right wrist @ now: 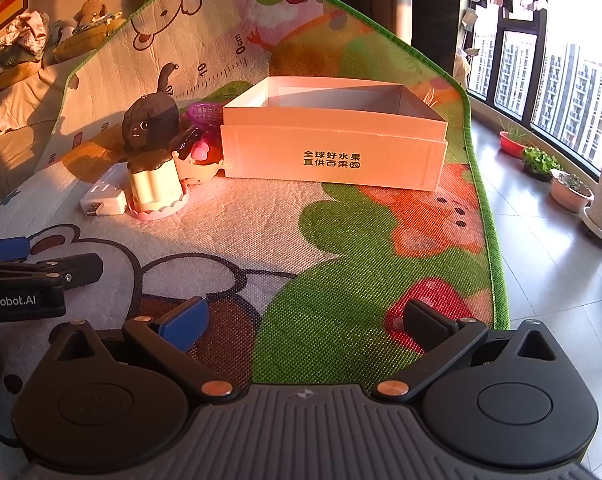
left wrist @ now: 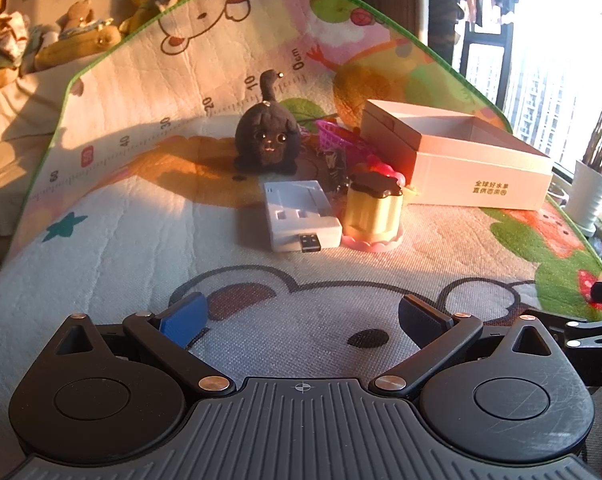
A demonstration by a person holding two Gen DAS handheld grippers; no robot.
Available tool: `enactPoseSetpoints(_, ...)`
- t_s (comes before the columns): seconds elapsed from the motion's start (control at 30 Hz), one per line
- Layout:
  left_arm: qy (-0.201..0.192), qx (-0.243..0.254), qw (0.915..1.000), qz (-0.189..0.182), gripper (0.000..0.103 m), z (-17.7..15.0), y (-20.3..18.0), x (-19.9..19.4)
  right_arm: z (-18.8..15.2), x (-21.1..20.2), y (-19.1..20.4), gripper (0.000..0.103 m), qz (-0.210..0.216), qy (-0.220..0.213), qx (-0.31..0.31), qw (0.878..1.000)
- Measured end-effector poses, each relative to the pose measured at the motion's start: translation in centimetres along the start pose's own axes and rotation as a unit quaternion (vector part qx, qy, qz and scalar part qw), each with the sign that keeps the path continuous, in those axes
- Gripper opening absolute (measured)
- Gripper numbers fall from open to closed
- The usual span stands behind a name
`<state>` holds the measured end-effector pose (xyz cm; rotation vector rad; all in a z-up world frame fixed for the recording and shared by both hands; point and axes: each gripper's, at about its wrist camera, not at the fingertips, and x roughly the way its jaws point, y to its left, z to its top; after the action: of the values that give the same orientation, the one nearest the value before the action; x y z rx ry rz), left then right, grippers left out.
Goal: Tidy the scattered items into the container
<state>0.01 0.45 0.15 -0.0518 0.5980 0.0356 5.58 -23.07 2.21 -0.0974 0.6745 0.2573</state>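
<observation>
Nearby, white box [right wrist: 333, 160] with nothing visible inside, toys beside it; both hand-held grippers [left wrist: 301, 316] [right wrist: 307, 320] wide, empty.

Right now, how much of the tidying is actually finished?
Nothing looks done yet: the white box shows only bare inner walls. Nothing is in hand either; the left gripper and right gripper are both open. Left to move: black cat toy, white charger, yellow cup toy and the purple basket.
</observation>
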Motion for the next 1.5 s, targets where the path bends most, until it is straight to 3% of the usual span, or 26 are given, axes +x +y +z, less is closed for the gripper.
enactPoseSetpoints(0.37,0.055,0.017,0.9983,0.005,0.103,1.0,-0.5,0.3,0.6,0.0,-0.5,0.103,0.013,0.029,0.006,0.999)
enactPoseSetpoints(0.8,0.057,0.029,0.998,0.0,0.103,0.9,-0.6,0.3,0.8,0.1,-0.3,0.103,0.015,0.037,-0.011,0.999)
enactPoseSetpoints(0.9,0.059,0.031,0.9977,-0.004,0.103,1.2,-0.5,0.4,1.6,0.0,-0.3,0.103,0.048,0.046,-0.026,0.997)
enactPoseSetpoints(1.0,0.066,0.022,0.9975,-0.015,0.103,2.1,0.6,0.7,2.7,-0.6,0.4,0.103,0.066,0.011,-0.047,0.997)
enactPoseSetpoints(1.13,0.048,0.007,0.9988,0.005,0.103,3.4,2.8,0.7,4.3,0.1,2.9,0.102,0.082,-0.025,-0.09,0.992)
enactPoseSetpoints(1.27,0.032,-0.008,0.9995,0.0,0.103,4.8,4.8,0.3,6.1,2.6,5.7,0.072,0.124,-0.012,-0.1,0.987)
enactPoseSetpoints(1.43,0.02,-0.022,0.9993,-0.022,0.103,5.7,6.4,-0.4,7.4,5.8,8.8,0.072,0.132,-0.003,-0.094,0.987)
enactPoseSetpoints(1.47,0.019,-0.027,0.9991,-0.026,0.103,5.7,6.8,-0.5,7.6,6.4,9.2,0.067,0.133,0.0,-0.099,0.986)
enactPoseSetpoints(1.5,0.017,-0.03,0.9991,-0.027,0.103,5.6,7.1,-0.7,7.7,6.9,9.4,0.054,0.136,0.005,-0.104,0.985)
